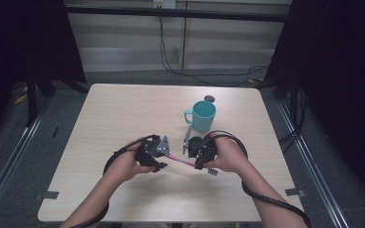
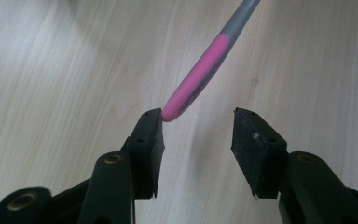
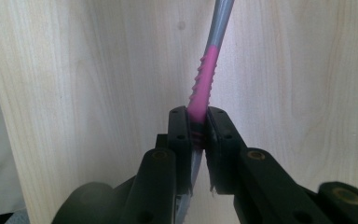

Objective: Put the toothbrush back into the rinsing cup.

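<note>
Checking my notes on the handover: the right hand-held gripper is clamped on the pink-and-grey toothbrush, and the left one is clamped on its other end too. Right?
Not quite. The right hand-held gripper is clamped on the toothbrush, but the left hand-held gripper is not: the left gripper view shows its jaws apart, the handle tip just touching one.

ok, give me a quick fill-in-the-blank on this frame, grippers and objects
1. The right hand-held gripper is shut on the pink and grey plastic ____.
2. The left hand-held gripper has jaws that stand ____, one pad touching the pink end.
3. The ceramic mug on the light wooden table is ____ in colour.

Missing words: toothbrush; open; teal
</note>
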`<state>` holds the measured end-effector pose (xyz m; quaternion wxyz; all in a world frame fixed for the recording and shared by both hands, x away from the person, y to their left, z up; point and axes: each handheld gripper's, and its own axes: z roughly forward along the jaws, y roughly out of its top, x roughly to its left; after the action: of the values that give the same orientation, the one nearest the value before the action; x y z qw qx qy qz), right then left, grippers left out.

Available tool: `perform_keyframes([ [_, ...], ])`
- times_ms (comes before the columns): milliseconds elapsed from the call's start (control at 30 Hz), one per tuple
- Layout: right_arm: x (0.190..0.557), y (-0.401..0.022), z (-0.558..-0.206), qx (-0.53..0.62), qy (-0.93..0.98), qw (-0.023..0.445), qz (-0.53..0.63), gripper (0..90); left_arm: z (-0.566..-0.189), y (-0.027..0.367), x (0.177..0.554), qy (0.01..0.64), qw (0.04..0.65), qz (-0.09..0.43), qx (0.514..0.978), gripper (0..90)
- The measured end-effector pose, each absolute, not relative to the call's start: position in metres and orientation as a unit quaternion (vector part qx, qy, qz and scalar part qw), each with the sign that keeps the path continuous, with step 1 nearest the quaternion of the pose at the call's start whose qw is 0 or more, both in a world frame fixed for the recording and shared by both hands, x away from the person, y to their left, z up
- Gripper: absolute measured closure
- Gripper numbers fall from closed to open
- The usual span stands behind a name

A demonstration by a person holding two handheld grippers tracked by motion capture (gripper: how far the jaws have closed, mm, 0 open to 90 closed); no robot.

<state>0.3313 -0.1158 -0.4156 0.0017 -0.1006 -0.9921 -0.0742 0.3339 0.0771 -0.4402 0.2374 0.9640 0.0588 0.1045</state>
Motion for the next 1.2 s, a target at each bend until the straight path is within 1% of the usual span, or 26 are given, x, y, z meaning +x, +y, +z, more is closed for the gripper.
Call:
perform_keyframes([
  [200,0.33,-0.1156,-0.4139,-0.097,-0.993,0.0,-0.073,81.2,-0.4403,0.0769,0.3337,0.054,0.238,0.102,0.964,55.0],
  [333,0.33,-0.1156,-0.4143,-0.096,-0.993,0.0,-0.074,81.2,-0.4398,0.0749,0.3328,0.037,0.227,0.111,0.967,55.4],
  [600,0.3285,-0.1114,-0.4126,-0.087,-0.993,0.002,-0.086,81.3,-0.4415,0.0712,0.3324,0.023,0.23,0.116,0.966,56.1],
  [700,0.3294,-0.1131,-0.4118,-0.081,-0.992,0.002,-0.092,81.2,-0.443,0.0709,0.333,0.023,0.229,0.117,0.966,60.7],
  [867,0.3291,-0.1144,-0.4106,-0.084,-0.991,0.002,-0.101,81.2,-0.4452,0.0704,0.3334,0.022,0.222,0.116,0.968,62.9],
  [933,0.3289,-0.1144,-0.4104,-0.081,-0.992,0.006,-0.097,81.1,-0.4455,0.0706,0.333,0.021,0.218,0.119,0.968,67.0],
  [967,0.3284,-0.1144,-0.4103,-0.079,-0.992,0.005,-0.102,81.1,-0.4455,0.0709,0.3331,0.019,0.215,0.121,0.969,71.3],
  [1033,0.328,-0.1143,-0.4096,-0.076,-0.991,0.008,-0.105,81.1,-0.445,0.0718,0.3337,0.02,0.209,0.119,0.97,74.6],
  [1200,0.3274,-0.114,-0.4084,-0.076,-0.991,0.01,-0.11,81.0,-0.4448,0.0727,0.3333,0.024,0.205,0.11,0.972,75.7],
])
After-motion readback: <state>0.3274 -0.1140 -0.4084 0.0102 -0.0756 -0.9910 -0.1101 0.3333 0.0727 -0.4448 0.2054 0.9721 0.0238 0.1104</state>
